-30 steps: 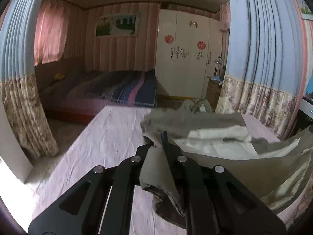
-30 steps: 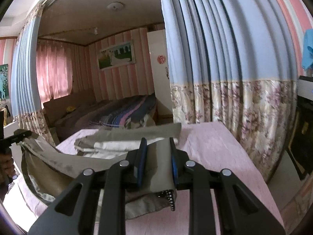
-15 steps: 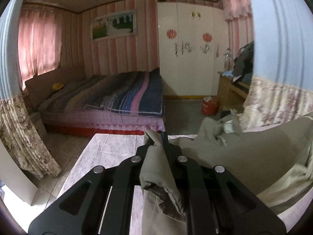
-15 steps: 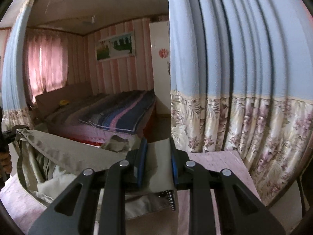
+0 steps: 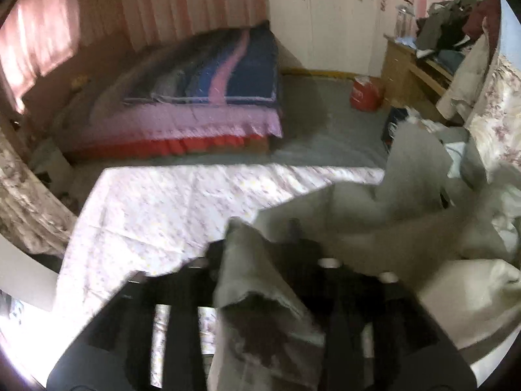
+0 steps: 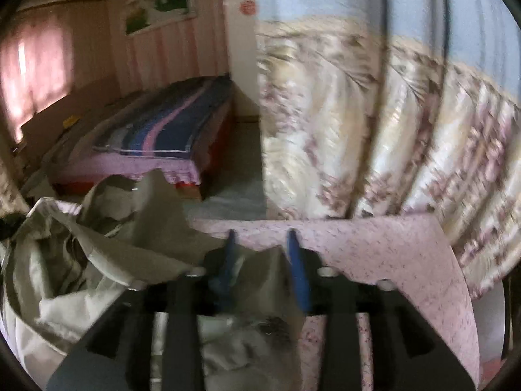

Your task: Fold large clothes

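- The left gripper [image 5: 260,244], black with two fingers, is opening its jaws; a fold of the large khaki-olive cloth garment [image 5: 407,228] drapes between and over them, and blur hides whether the pads still press it.
- The right gripper [image 6: 260,244], black with blue pads [image 6: 298,273], is also opening its jaws; they stand visibly apart, with a corner of the same garment [image 6: 153,215] lying loose in the gap.
- The garment lies in a crumpled heap on the table covered by a pale pink speckled cloth [image 5: 156,208], stretching between the two grippers, its pale lining showing in places.
- In the right wrist view the heap sits left of the gripper, and the bare pink cloth [image 6: 390,251] runs off to the right.
- Beyond the table's far edge is a grey floor [image 5: 325,120].
- A bed with a blue, pink and grey striped blanket [image 5: 211,75] stands on that floor, well apart from the table.
- A cream floral curtain with a blue upper part [image 6: 374,114] hangs close beside the table in the right wrist view.
- A white wardrobe [image 5: 325,16] stands at the far wall, with a red container [image 5: 364,93] on the floor near it.
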`<move>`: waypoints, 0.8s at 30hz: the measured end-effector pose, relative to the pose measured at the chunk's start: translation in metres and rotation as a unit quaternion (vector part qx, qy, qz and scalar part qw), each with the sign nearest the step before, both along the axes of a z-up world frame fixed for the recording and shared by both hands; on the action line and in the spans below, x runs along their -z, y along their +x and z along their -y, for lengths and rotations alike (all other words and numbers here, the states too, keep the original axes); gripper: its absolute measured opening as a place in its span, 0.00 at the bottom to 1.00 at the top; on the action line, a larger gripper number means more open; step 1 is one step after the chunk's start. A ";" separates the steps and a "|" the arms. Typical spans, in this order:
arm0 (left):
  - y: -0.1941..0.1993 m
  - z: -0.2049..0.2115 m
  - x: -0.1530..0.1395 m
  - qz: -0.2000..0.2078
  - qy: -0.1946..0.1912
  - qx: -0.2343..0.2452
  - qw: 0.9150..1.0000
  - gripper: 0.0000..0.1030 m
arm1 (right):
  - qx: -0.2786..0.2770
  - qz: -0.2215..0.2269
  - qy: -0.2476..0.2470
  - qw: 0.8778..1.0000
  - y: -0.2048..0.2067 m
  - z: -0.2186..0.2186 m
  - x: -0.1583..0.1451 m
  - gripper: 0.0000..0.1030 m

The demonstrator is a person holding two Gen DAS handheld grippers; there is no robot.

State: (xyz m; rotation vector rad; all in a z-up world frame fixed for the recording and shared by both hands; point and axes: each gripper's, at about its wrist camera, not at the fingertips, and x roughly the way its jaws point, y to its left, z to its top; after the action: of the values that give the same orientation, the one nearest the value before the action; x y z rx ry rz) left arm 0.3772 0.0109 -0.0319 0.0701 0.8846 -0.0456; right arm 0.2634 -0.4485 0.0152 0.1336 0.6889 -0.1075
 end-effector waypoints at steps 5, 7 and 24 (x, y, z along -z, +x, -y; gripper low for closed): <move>-0.027 -0.011 -0.046 0.039 -0.006 0.009 0.999 0.84 | -0.006 0.031 -0.002 0.999 -0.028 0.002 -0.032 0.68; -0.048 -0.021 -0.075 0.075 -0.011 0.005 0.997 0.90 | -0.012 0.052 -0.005 0.999 -0.048 -0.001 -0.050 0.71; -0.137 0.070 0.008 -0.004 0.030 0.134 0.991 0.87 | -0.119 -0.078 -0.025 0.990 -0.090 -0.121 0.013 0.80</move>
State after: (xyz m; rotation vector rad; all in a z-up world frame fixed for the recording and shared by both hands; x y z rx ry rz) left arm 0.2400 -0.0594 -0.0400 0.2451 0.8803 -0.2706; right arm 0.1732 -0.3274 0.0017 -0.0065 0.8519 0.0949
